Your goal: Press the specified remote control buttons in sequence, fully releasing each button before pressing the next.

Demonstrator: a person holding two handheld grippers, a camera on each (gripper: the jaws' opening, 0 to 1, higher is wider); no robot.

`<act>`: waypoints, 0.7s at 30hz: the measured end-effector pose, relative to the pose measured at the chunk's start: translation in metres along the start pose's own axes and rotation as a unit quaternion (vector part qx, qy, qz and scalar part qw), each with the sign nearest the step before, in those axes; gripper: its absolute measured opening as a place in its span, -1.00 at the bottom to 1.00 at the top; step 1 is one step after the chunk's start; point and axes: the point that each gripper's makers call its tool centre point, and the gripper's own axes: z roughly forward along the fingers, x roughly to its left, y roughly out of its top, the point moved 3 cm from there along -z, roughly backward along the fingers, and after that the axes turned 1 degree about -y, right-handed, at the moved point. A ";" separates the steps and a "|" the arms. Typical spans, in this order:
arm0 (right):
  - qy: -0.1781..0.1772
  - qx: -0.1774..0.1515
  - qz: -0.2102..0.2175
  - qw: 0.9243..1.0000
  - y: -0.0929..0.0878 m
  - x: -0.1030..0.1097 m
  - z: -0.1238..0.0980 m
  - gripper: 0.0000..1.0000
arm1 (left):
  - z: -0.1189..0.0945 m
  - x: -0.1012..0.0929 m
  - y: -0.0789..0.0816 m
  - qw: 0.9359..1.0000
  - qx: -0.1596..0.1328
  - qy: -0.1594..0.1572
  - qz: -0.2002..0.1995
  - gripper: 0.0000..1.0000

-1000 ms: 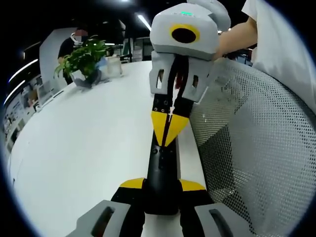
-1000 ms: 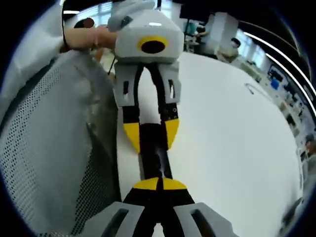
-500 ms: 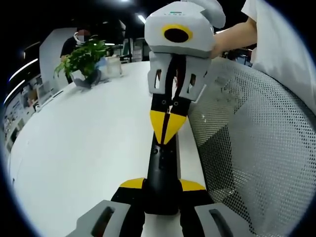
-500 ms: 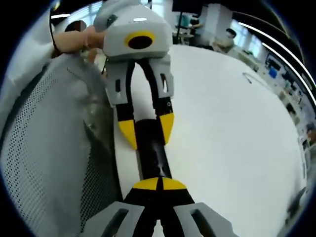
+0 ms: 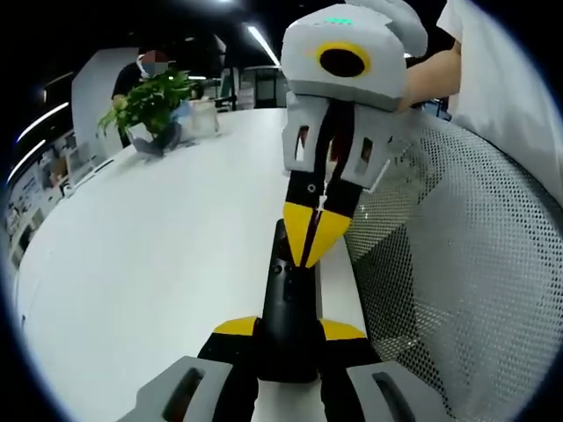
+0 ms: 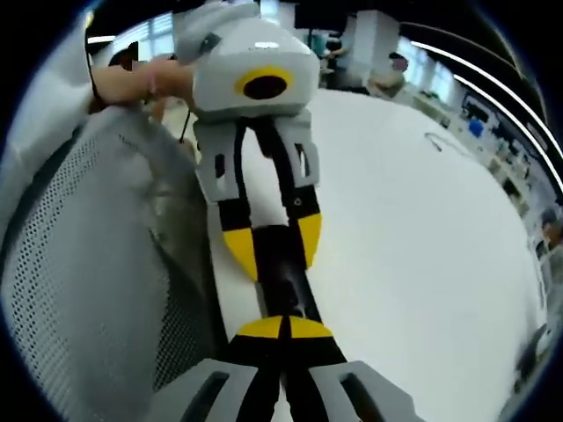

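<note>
A slim black remote control [image 5: 283,303] lies lengthwise between the yellow-tipped jaws of my left gripper [image 5: 290,331], which is shut on its near end. My right gripper [image 5: 310,257] comes down from above with its jaws shut, and its yellow point rests on the remote's upper face beside a small round button. In the right gripper view my right gripper [image 6: 283,327] shows its two yellow tips pressed together over the remote control [image 6: 283,281]. The left gripper [image 6: 273,251] faces it, clamping the remote from both sides. The button under the tip is hidden.
A wide white table [image 5: 149,246] carries everything. A grey mesh chair back [image 5: 457,264] stands close along its edge, and a person's arm [image 5: 431,70] reaches over it. A potted plant [image 5: 151,101] and a seated person are at the far end.
The right gripper's shut point has slid along the remote toward the left gripper's jaws and a little to the right. The left gripper's hold on the remote is unchanged.
</note>
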 end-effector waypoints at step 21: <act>0.006 0.008 -0.030 0.999 0.000 0.005 0.003 -1.00 | 0.001 -0.001 0.000 1.000 0.005 -0.003 0.005 -0.51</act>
